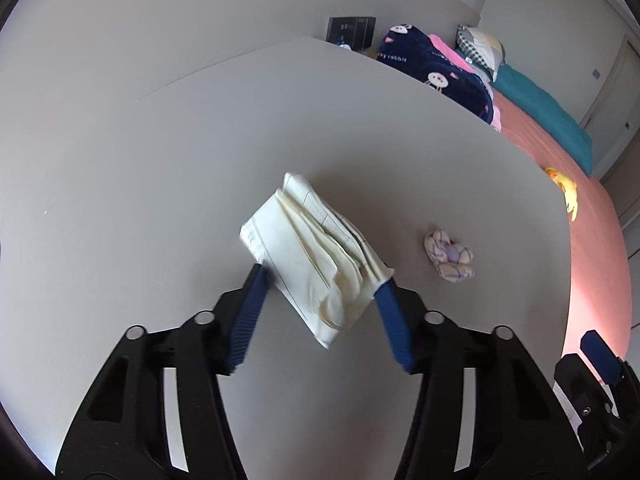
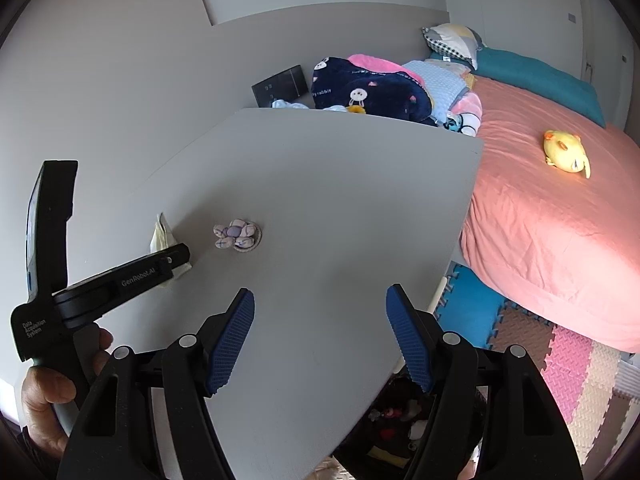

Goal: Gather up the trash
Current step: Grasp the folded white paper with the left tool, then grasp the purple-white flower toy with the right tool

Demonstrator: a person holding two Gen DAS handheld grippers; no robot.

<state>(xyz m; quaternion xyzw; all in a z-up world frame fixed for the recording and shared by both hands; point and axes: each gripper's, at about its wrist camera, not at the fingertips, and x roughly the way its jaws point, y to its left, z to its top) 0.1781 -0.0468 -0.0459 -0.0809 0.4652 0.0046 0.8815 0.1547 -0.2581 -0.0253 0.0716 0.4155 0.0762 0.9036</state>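
Observation:
A folded wad of white lined paper (image 1: 308, 256) lies on the grey table (image 1: 160, 184), and my left gripper (image 1: 320, 278) is closed on it, a blue pad touching each side. From the right wrist view the same gripper (image 2: 176, 258) shows at the left with paper (image 2: 160, 236) sticking out past its tip, a hand gripping its handle. To the right of the wad sits a small crumpled ball of purple-checked paper (image 1: 450, 256) (image 2: 238, 236), untouched. My right gripper (image 2: 320, 300) hovers open over the table's near right part, short of the ball, nothing between its fingers.
The table's right edge (image 2: 468, 216) borders a bed with a pink sheet (image 2: 540, 220), a yellow plush toy (image 2: 564, 154), piled blankets (image 2: 372, 88) and pillows. Coloured foam mats (image 2: 560, 360) cover the floor. A dark container of odds and ends (image 2: 396, 420) sits under the table corner.

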